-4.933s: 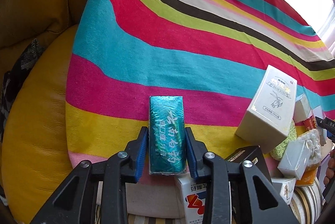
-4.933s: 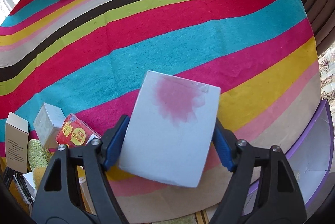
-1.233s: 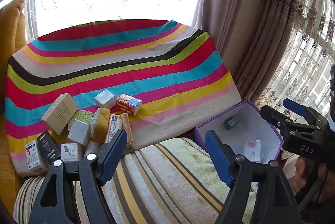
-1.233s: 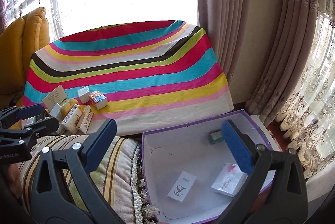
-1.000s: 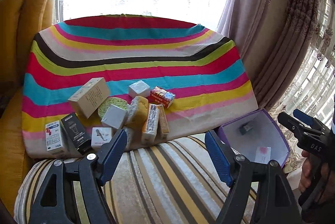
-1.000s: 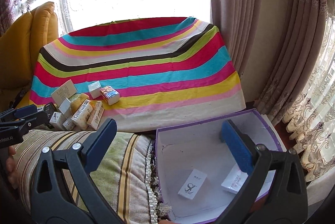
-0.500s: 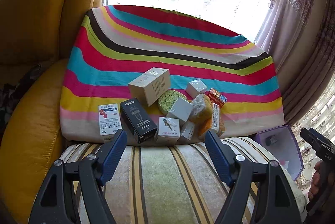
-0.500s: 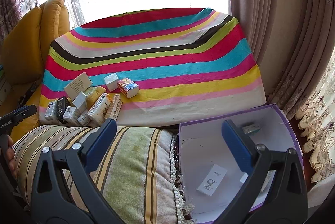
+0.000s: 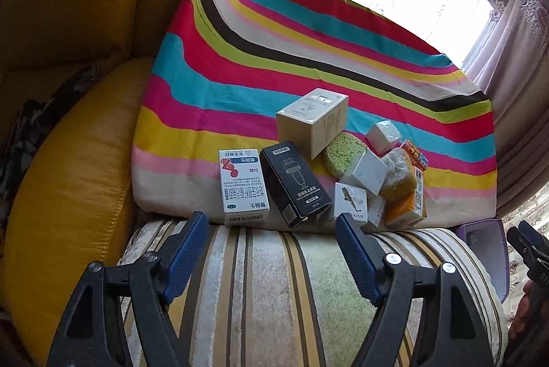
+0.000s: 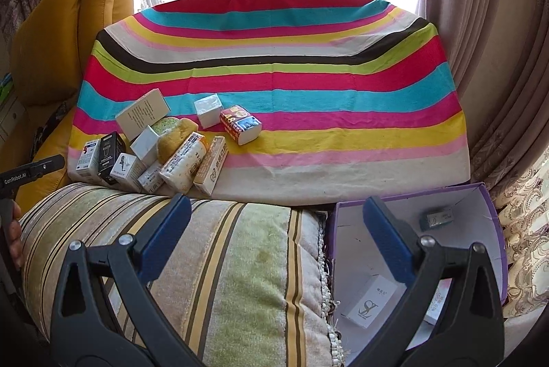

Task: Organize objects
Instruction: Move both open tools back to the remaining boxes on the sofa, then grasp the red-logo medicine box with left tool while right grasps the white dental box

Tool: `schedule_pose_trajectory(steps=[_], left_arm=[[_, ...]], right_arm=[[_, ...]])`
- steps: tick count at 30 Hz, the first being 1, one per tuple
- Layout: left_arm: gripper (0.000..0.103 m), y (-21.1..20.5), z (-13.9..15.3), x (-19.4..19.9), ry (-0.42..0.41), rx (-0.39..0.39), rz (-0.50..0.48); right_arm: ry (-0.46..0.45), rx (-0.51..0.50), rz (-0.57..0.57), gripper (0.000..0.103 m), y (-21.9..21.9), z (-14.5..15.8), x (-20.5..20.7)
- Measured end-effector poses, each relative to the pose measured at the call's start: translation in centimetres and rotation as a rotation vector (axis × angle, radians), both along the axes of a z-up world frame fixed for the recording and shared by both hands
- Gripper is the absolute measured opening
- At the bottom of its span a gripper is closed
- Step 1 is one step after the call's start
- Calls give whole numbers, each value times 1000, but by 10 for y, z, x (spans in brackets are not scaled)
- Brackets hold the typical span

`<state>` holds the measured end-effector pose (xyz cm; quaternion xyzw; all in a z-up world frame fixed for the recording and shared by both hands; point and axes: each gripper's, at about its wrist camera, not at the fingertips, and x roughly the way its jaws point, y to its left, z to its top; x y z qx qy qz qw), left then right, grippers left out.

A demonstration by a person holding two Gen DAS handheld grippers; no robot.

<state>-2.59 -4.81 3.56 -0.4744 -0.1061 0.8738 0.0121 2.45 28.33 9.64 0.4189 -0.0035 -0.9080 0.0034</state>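
now my left gripper (image 9: 271, 250) hangs spread and empty just short of the black box (image 9: 295, 183); right gripper (image 10: 274, 229) spread too; i'd straddle its narrow sides squarely, clear of the white box (image 9: 243, 185) beside it.

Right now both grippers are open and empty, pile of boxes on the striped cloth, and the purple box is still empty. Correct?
Not quite. The purple box is not empty: the right wrist view shows a small teal box and a white box lying inside it. The rest holds: left gripper and right gripper are open and empty, and the pile of boxes sits on the striped cloth.
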Motion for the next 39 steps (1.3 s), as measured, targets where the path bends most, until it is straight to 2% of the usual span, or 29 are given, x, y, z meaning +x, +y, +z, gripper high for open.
schedule_pose_trajectory(steps=[3, 9, 21, 25, 31, 35, 39], left_arm=[[75, -3, -8, -9, -40, 1, 7], [64, -8, -24, -28, -108, -13, 23], [63, -11, -52, -58, -197, -12, 30], [61, -11, -59, -64, -213, -5, 32], [51, -12, -68, -71, -238, 3, 36], [48, -11, -71, -74, -241, 1, 34], [44, -11, -72, -75, -234, -8, 34]], right_arm=[[-25, 10, 20, 101, -5, -5, -11], [-68, 41, 54, 101, -19, -15, -30], [-173, 114, 137, 101, -49, -46, -69], [-215, 135, 161, 101, -58, -59, -81], [-263, 160, 188, 98, -67, -75, -97], [-296, 169, 195, 89, -71, -86, -107], [-293, 171, 188, 88, -73, -88, -116]])
